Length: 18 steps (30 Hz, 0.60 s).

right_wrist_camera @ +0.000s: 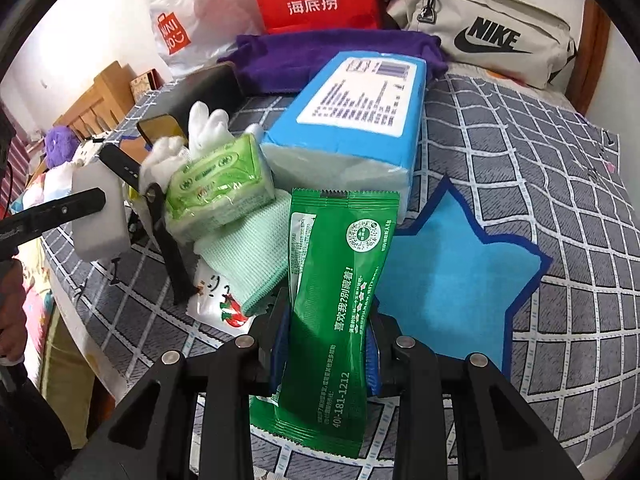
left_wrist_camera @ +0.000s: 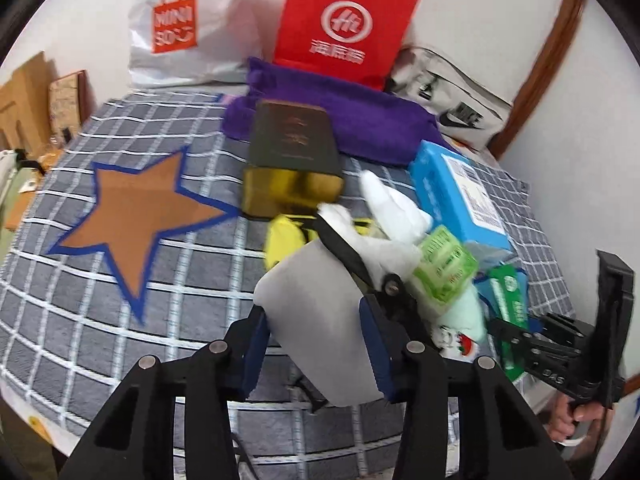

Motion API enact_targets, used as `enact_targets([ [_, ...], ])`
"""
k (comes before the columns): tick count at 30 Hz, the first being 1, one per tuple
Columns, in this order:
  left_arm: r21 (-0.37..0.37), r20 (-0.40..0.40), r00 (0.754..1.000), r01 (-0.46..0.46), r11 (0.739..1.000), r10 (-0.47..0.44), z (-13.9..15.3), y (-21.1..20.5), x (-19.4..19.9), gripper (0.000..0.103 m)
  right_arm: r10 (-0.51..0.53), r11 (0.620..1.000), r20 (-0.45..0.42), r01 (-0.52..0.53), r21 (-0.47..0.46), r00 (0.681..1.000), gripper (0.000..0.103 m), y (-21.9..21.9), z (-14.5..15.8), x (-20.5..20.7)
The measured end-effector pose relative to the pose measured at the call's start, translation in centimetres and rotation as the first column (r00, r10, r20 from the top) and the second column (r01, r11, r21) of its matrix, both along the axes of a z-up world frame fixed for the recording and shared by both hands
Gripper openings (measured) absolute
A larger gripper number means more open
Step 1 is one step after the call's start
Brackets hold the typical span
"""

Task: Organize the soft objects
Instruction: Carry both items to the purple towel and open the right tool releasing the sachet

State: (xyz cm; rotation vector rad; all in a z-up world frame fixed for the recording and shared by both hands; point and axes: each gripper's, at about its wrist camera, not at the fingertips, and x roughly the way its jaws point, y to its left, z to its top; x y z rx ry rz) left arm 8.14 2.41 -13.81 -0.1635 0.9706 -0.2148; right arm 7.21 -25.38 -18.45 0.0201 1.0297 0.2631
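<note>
My left gripper [left_wrist_camera: 316, 344] is shut on a grey-white sponge block [left_wrist_camera: 320, 312] and holds it above the checked cloth; it also shows in the right wrist view [right_wrist_camera: 100, 208]. My right gripper [right_wrist_camera: 326, 340] is shut on a green wipes packet [right_wrist_camera: 336, 300], upright between the fingers, near a blue star patch [right_wrist_camera: 452, 284]. A pile beside it holds a light green tissue pack [right_wrist_camera: 220, 184], a mint cloth [right_wrist_camera: 248, 264], white gloves [right_wrist_camera: 208, 128] and a blue tissue pack [right_wrist_camera: 360, 120]. A brown star patch [left_wrist_camera: 140, 208] lies left of the sponge.
A dark box with a gold end [left_wrist_camera: 292, 152], a purple towel [left_wrist_camera: 344, 116], a red bag [left_wrist_camera: 344, 20], a white Miniso bag [left_wrist_camera: 180, 28] and a Nike bag [right_wrist_camera: 488, 28] stand at the back. A black strap tool [left_wrist_camera: 348, 248] and a yellow item [left_wrist_camera: 284, 240] lie in the pile.
</note>
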Motion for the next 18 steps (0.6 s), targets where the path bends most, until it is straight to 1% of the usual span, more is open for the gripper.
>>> enact_targets([
  [3, -0.016, 0.013, 1.000, -0.022, 1.000, 0.022, 0.5, 1.1, -0.1, 0.042, -0.001, 1.000, 0.005, 0.001, 0.005, 1.000, 0.031, 0.0, 0.5, 0.0],
  [10, -0.007, 0.046, 0.995, -0.084, 0.996, 0.084, 2.0, 2.6, 0.0, 0.042, -0.002, 0.999, 0.038, 0.000, 0.042, 0.999, 0.031, -0.4, 2.6, -0.3],
  [13, 0.005, 0.055, 0.994, -0.096, 0.995, 0.096, 2.6, 2.8, 0.3, 0.042, -0.005, 0.998, 0.050, 0.002, 0.056, 0.999, 0.031, -0.6, 3.6, 0.0],
  [18, 0.008, 0.067, 0.994, -0.089, 0.996, 0.088, 3.6, 2.4, 1.3, 0.042, -0.011, 0.999, 0.071, 0.007, 0.053, 0.997, 0.031, -0.8, 5.1, 1.0],
])
